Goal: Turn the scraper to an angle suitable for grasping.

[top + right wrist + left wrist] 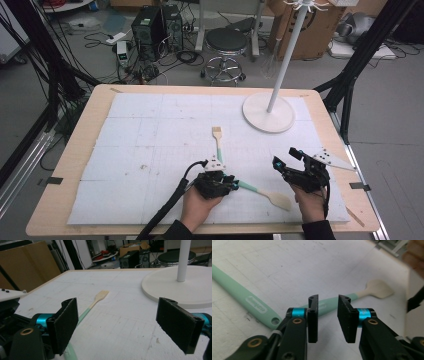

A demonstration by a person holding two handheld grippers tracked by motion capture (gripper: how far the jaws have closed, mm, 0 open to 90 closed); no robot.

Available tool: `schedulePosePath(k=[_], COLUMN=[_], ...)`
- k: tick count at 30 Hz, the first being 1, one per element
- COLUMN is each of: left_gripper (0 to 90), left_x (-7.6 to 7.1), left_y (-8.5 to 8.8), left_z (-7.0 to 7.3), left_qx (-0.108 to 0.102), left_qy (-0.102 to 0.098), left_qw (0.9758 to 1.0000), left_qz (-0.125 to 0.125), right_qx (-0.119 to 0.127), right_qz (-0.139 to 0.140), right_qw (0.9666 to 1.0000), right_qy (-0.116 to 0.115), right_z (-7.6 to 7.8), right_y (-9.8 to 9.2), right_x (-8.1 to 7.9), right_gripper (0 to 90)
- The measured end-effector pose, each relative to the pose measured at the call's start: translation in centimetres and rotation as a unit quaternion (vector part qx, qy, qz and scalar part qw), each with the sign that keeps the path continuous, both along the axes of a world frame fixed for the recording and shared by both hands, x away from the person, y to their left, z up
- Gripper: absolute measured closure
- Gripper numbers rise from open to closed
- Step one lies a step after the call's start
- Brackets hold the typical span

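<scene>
1. Nearest the camera in the high view, the person's two hands come up from the bottom edge, each holding a pair of tongs over the white mat of the worktop.
2. The left tongs sit low over the mat. In the left gripper view their two black pads stand a little apart with bare mat between them; they pinch nothing.
3. The spatula, with a mint-green handle and a cream blade, lies flat on the mat just beyond the tips of the left tongs. In the left gripper view its handle passes behind the gap between the pads, and its blade lies past the right pad, farther off.
4. A second utensil, the brush, with the same mint-green handle and a pale wooden-looking head, lies on the mat ahead of the left tongs, its head pointing away from the person. Its handle end with the hanging hole lies to the left of the left tongs in the left gripper view.
5. The right tongs hang to the right of the spatula, clear of it, their pads spread wide with nothing between them.
6. Beyond the right tongs stands the white stand, its round base on the mat and its pole upright.
</scene>
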State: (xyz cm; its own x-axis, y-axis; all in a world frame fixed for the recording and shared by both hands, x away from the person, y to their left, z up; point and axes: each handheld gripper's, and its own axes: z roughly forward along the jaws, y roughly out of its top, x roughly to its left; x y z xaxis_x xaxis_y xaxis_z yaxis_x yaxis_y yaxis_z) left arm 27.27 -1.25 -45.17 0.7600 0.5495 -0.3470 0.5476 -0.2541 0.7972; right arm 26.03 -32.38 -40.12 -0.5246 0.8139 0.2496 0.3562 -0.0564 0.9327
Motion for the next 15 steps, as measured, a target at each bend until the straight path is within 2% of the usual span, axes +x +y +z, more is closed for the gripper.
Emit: schedulePosePath(k=[3,5,6,8,9,13,15], left_gripper=[61.9,53.1,46.2,40.6,34.9,34.3,33.2], left_x=[0.1,0.0,-0.1,-0.6,-0.9,-1.7,-1.9], left_y=[1.5,2.6,3.2,4.7,5.6,8.5,10.1], left_z=[0.1,0.2,0.4,0.6,0.8,1.2,1.7], left_qx=[-0.008,-0.014,-0.013,-0.012,-0.013,-0.036,-0.06], left_qy=[0.006,0.0,-0.009,-0.029,-0.039,-0.055,-0.055], left_qw=[0.9999,0.9999,0.9999,0.9995,0.9991,0.9978,0.9967], left_qz=[0.002,0.005,0.003,-0.004,-0.008,-0.004,0.004], right_qx=[-0.001,-0.004,-0.007,-0.01,-0.013,-0.01,-0.013], right_qz=[0.001,0.001,0.001,0.002,0.003,0.011,0.02], right_qw=[1.0,1.0,1.0,0.9999,0.9999,0.9998,0.9996], right_qy=[0.003,0.007,0.005,0.011,0.01,0.017,0.016], right_z=[-0.1,-0.1,-0.1,-0.2,-0.2,-0.2,-0.3], right_y=[0.0,0.1,0.1,0.2,0.2,0.4,0.5], right_x=[0.0,0.0,0.0,0.0,0.1,0.0,0.0], right_gripper=[17.1,17.1,17.1,17.1,17.1,17.1,17.1])
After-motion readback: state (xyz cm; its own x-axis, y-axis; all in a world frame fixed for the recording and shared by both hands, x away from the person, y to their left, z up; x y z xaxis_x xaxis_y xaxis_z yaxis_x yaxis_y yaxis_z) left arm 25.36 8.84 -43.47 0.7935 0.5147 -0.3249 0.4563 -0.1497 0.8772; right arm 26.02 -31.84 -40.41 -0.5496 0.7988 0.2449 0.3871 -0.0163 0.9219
